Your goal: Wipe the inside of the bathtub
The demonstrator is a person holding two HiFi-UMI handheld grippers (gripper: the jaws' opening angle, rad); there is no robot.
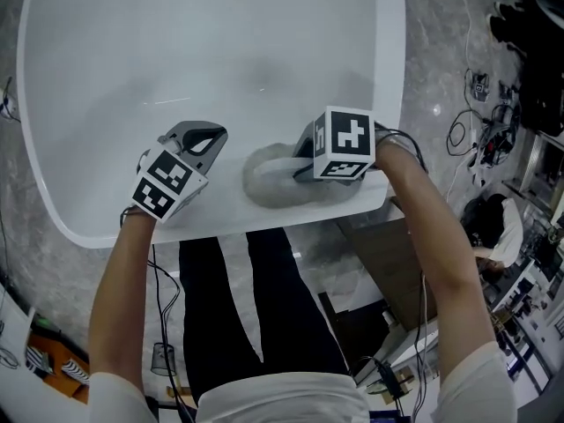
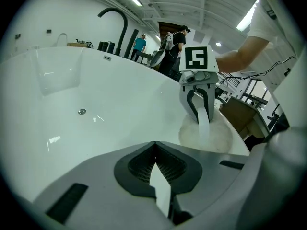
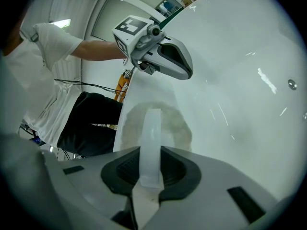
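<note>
I look down into the white bathtub (image 1: 211, 42), whose drain (image 2: 82, 111) lies further along the bottom. A round white fluffy wiping pad (image 1: 269, 181) lies pressed on the tub's inner wall near the rim closest to me. My right gripper (image 1: 298, 161) is shut on the pad's white strap (image 3: 152, 128), and the pad (image 3: 180, 123) spreads just beyond its jaws. My left gripper (image 1: 214, 137) hovers beside the pad on its left, apart from it, jaws shut with nothing held. From the left gripper view the right gripper (image 2: 202, 121) stands upright on the pad (image 2: 213, 137).
A black curved faucet (image 2: 120, 25) rises behind the far rim. People stand in the background (image 2: 175, 42). Cables and gear (image 1: 480, 135) lie on the stone floor right of the tub. A cardboard box (image 1: 388, 263) stands by my legs.
</note>
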